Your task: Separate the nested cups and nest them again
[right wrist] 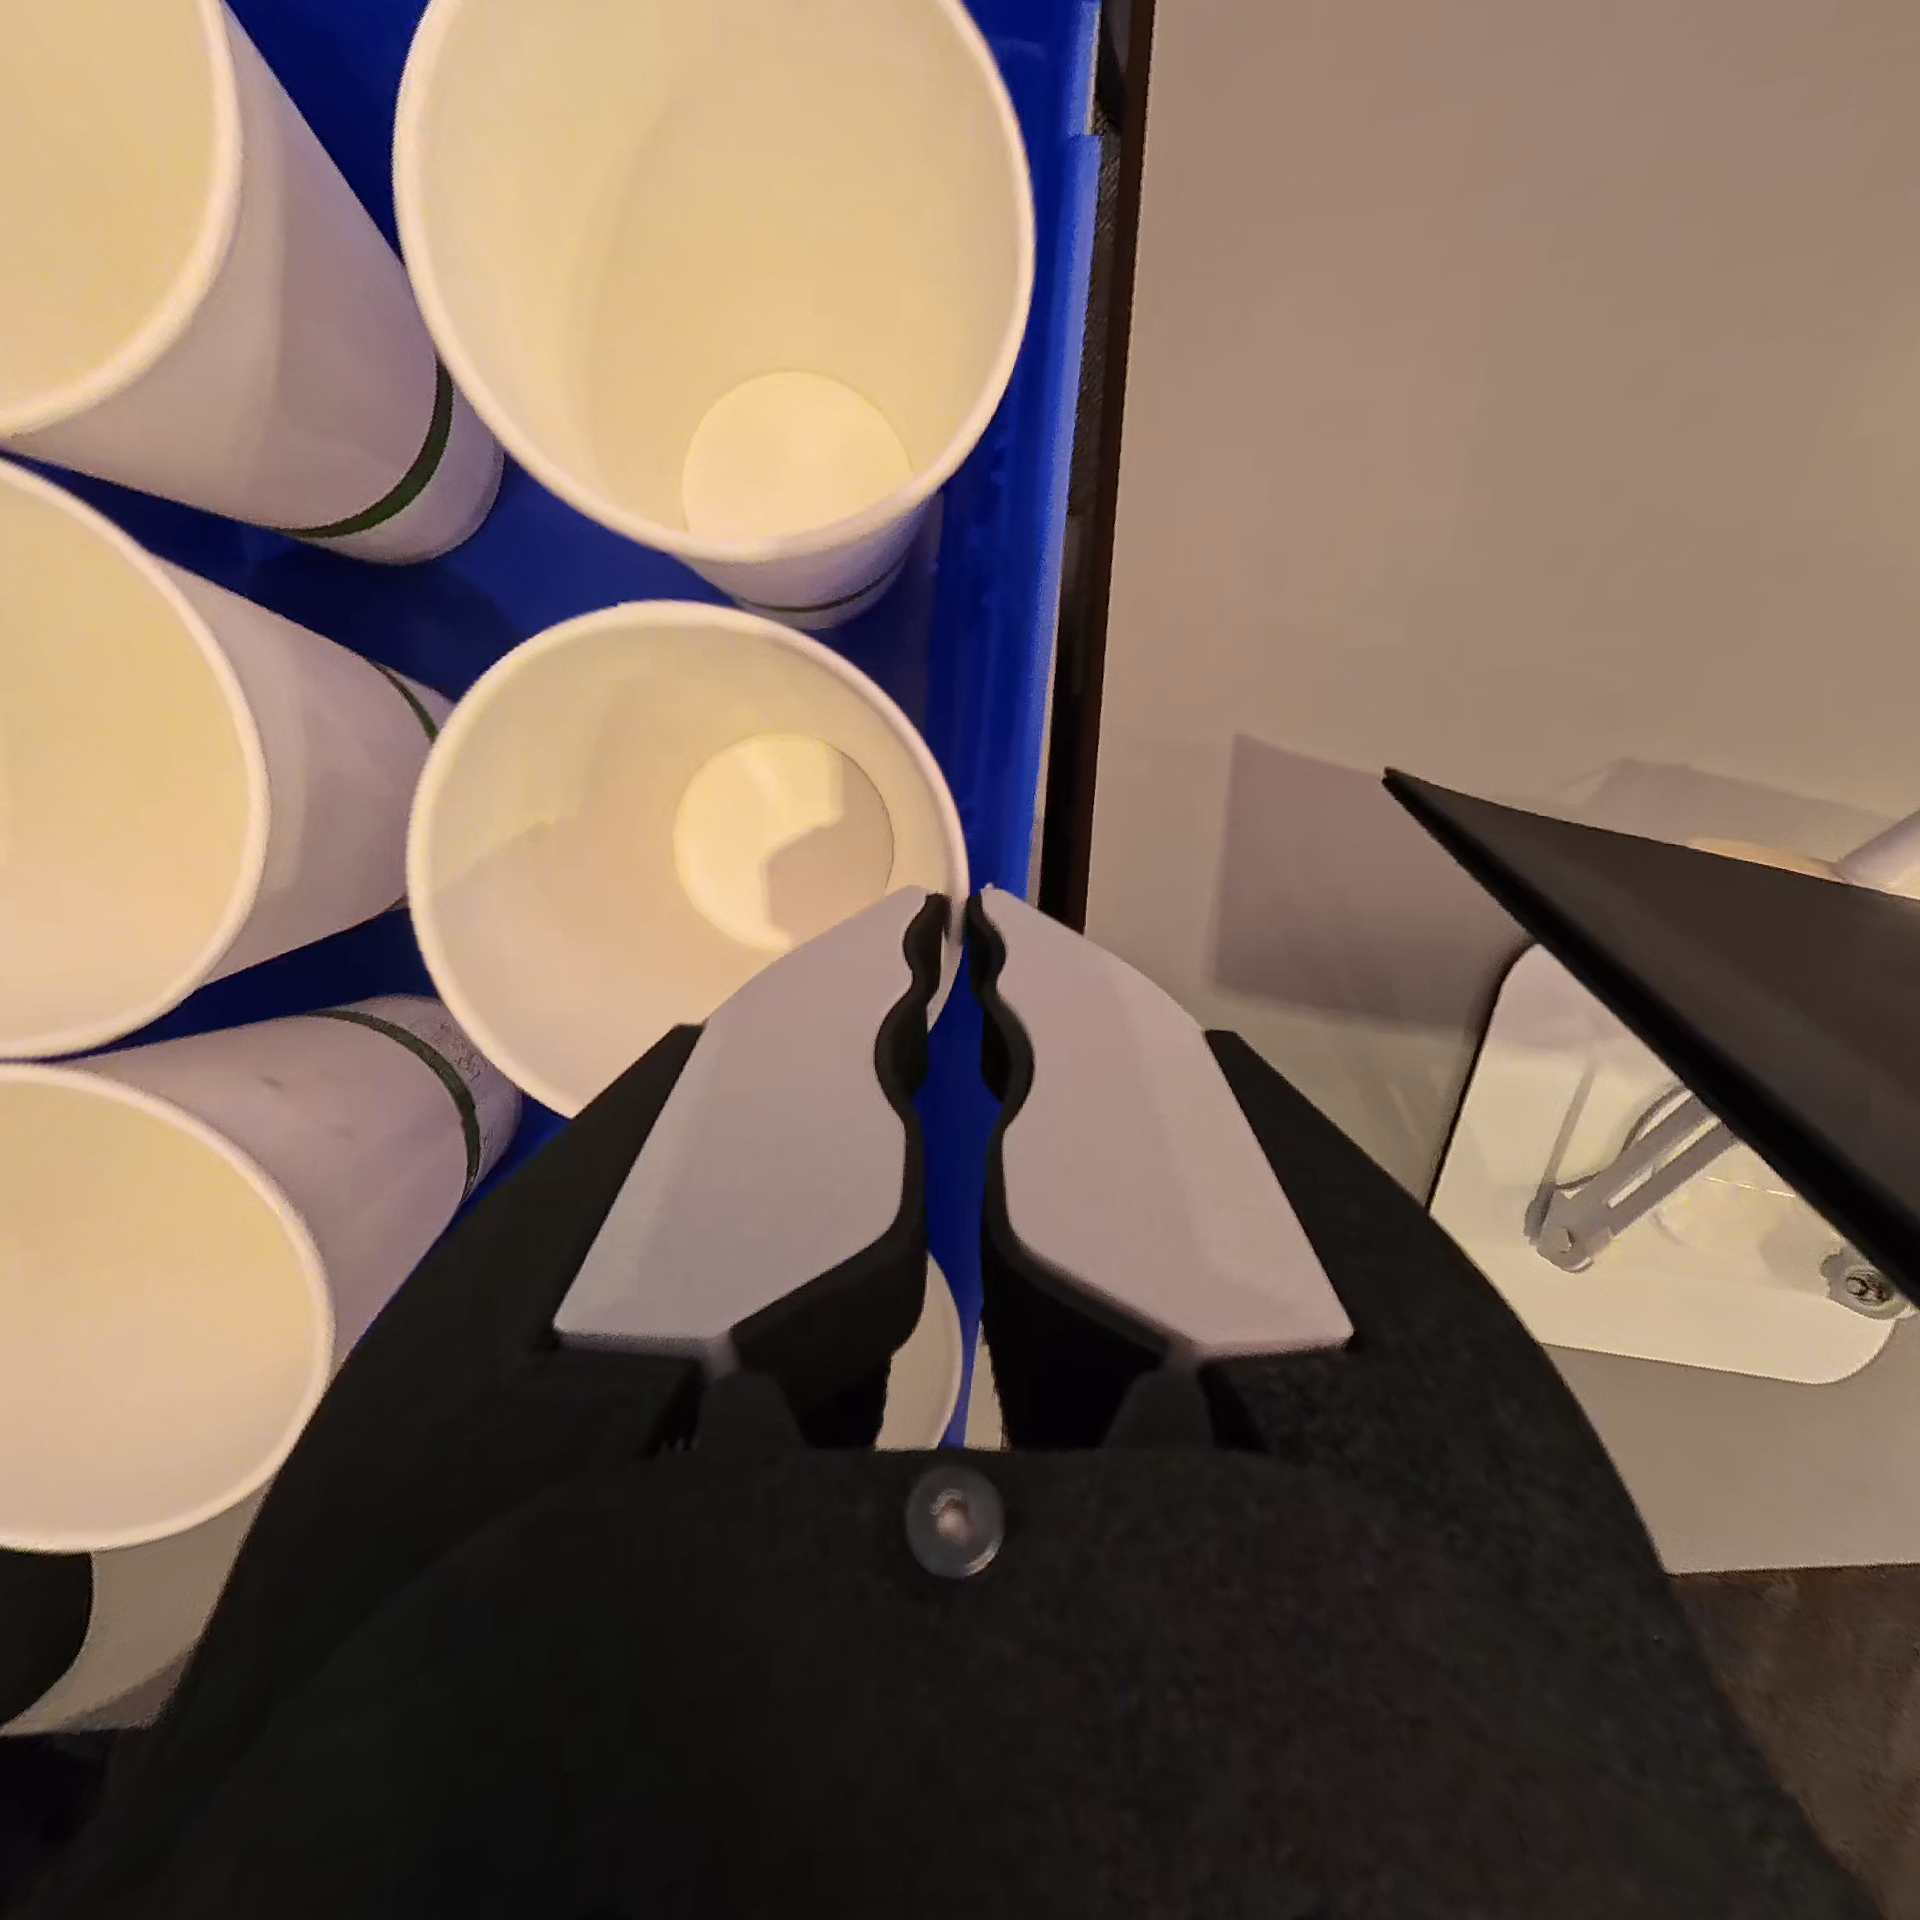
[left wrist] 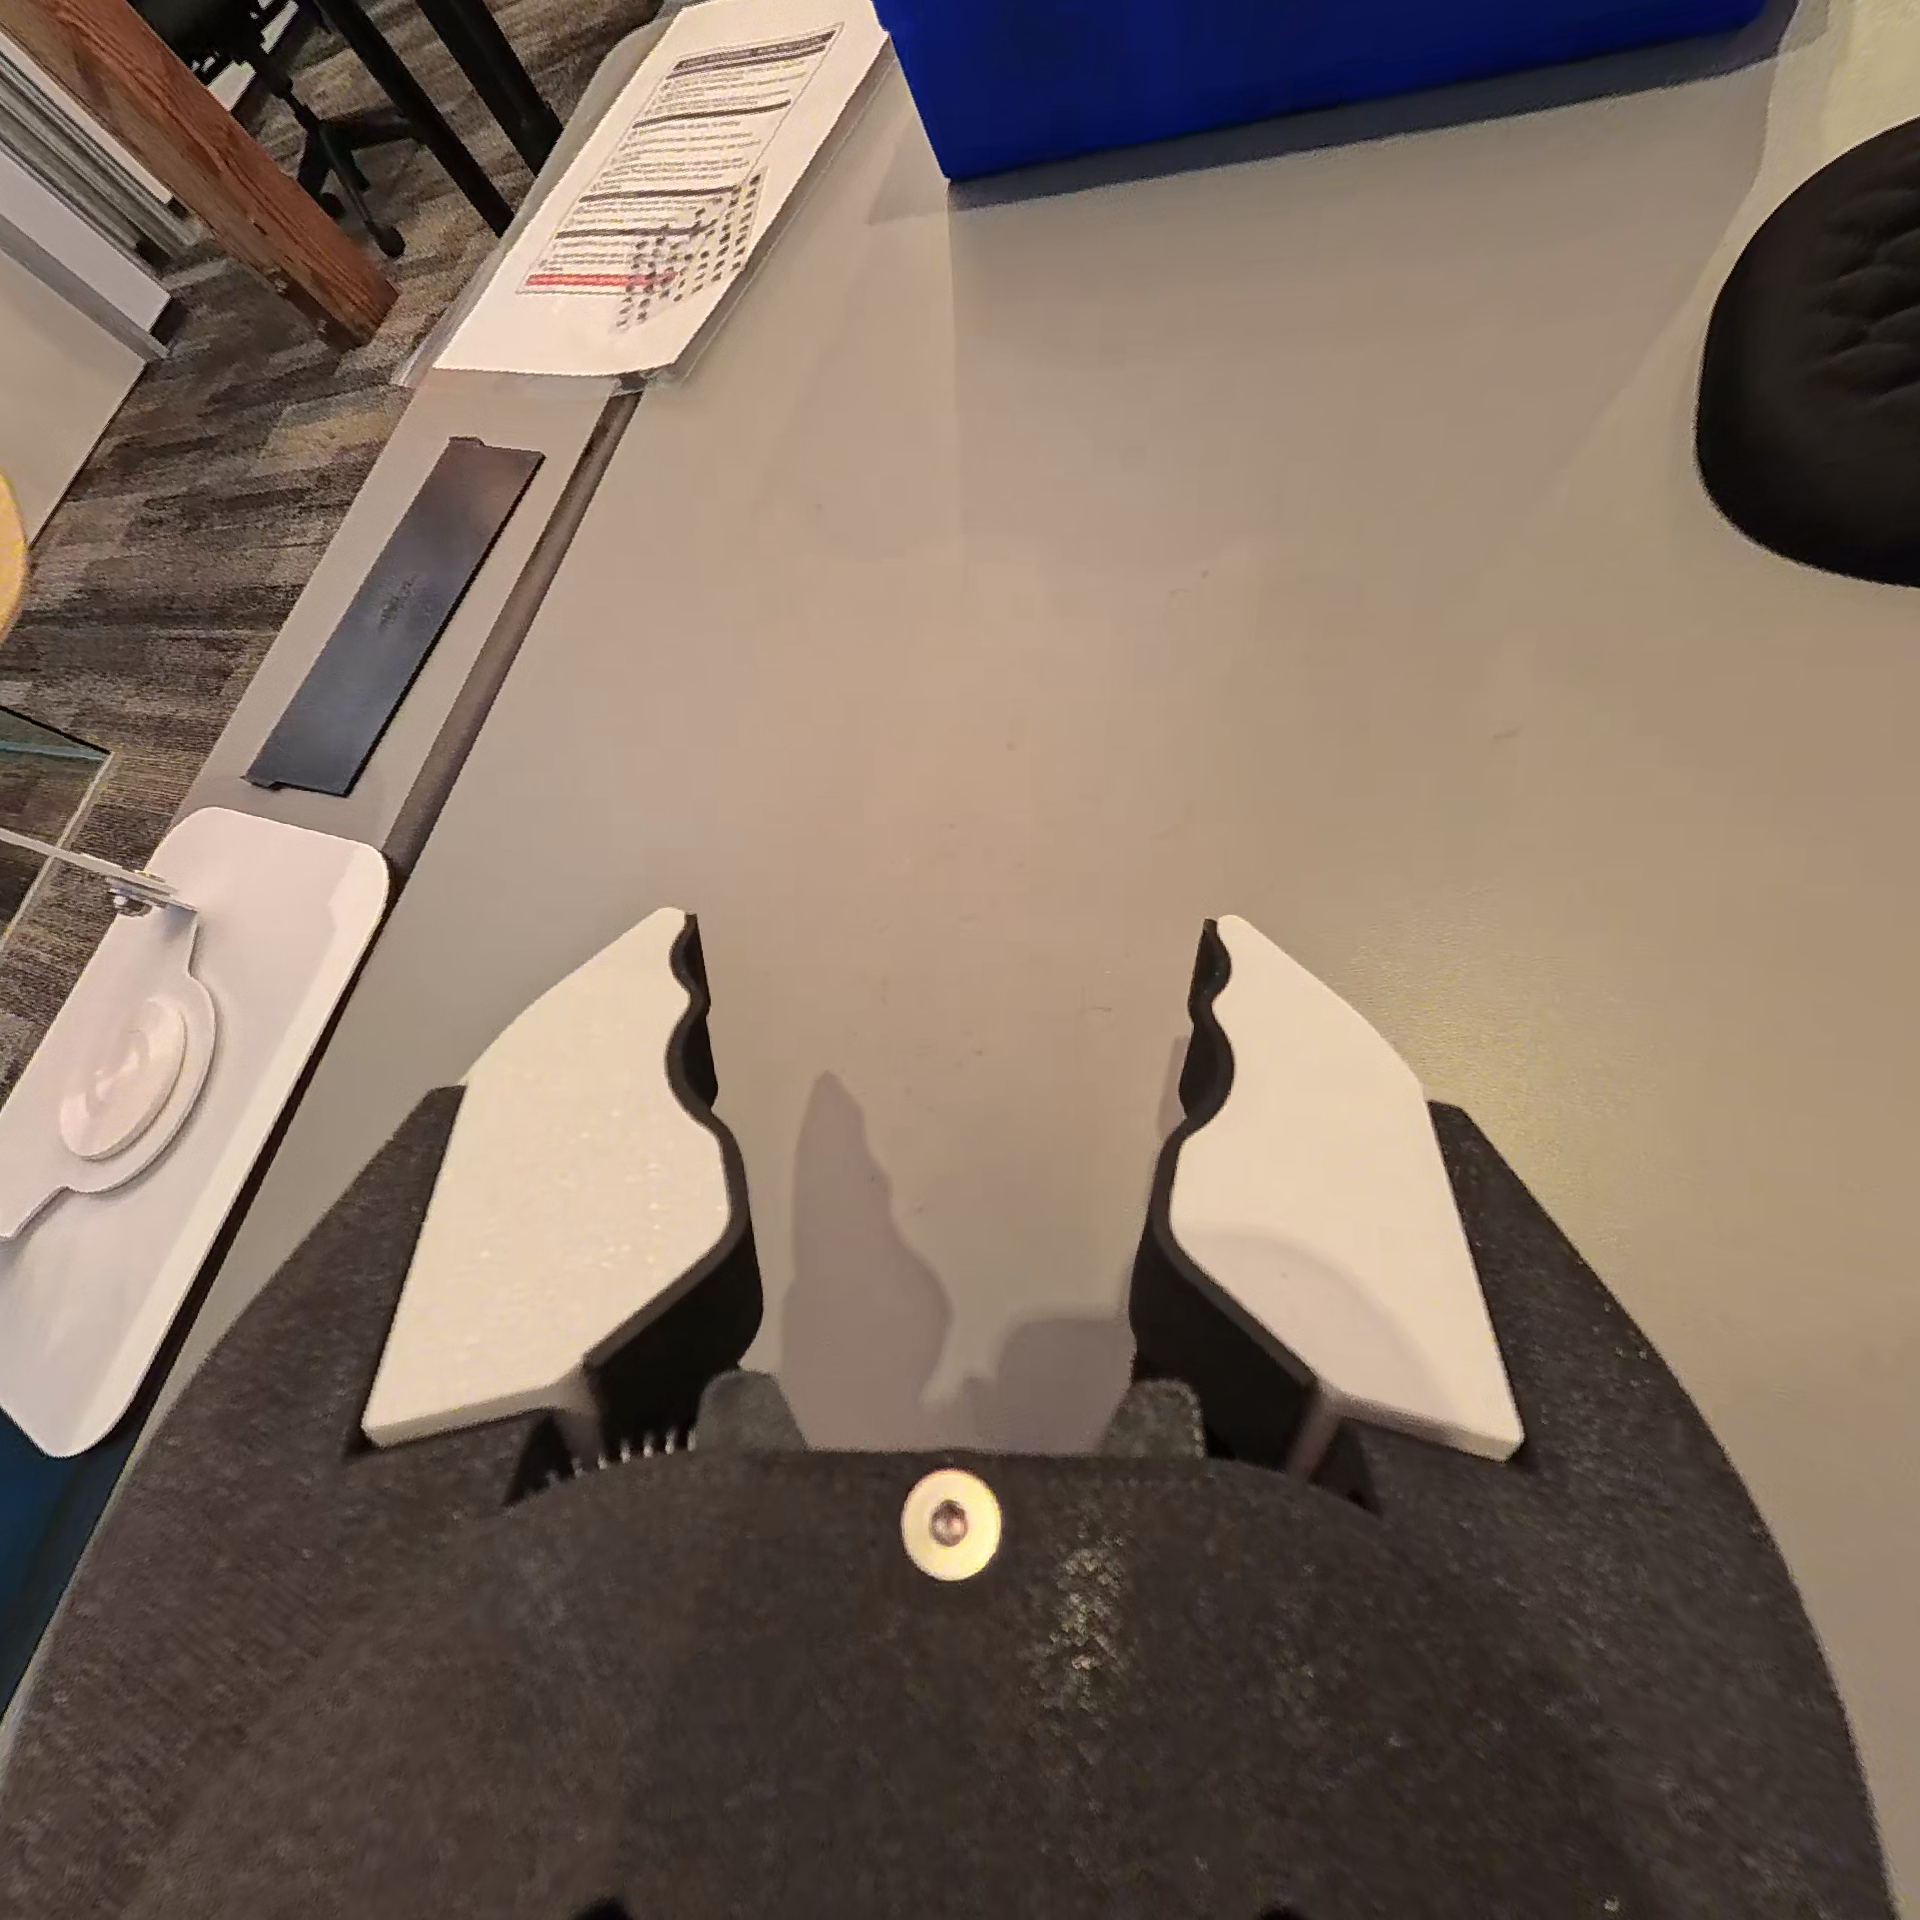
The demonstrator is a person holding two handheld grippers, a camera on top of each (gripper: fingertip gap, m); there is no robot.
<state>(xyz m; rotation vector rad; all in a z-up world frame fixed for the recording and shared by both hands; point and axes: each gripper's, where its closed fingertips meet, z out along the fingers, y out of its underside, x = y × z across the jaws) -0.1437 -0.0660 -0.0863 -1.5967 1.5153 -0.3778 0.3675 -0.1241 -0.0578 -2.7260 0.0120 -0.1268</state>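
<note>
Two tools show, one per view. Nearest in the right wrist view, the right tool [right wrist: 956, 914] has its jaws nearly together, pinching the rim of a white paper cup [right wrist: 665, 821] — one finger inside the wall, the other outside. That cup stands upright in a blue bin [right wrist: 997, 644], close against the bin's right wall. Around it stand more white cups [right wrist: 717, 291], some with a green band near the base, crowded to the left and beyond. Right of the bin lie the grey surface [right wrist: 1455, 416] and a white base plate [right wrist: 1621, 1278] under a black panel.

Over in the left wrist view, the left tool [left wrist: 951, 935] hangs wide open and holds nothing — only bare surface [left wrist: 1039, 623] between its fingers. Farther off lie a printed sheet [left wrist: 675, 197] and the blue bin's corner [left wrist: 1247, 83].
</note>
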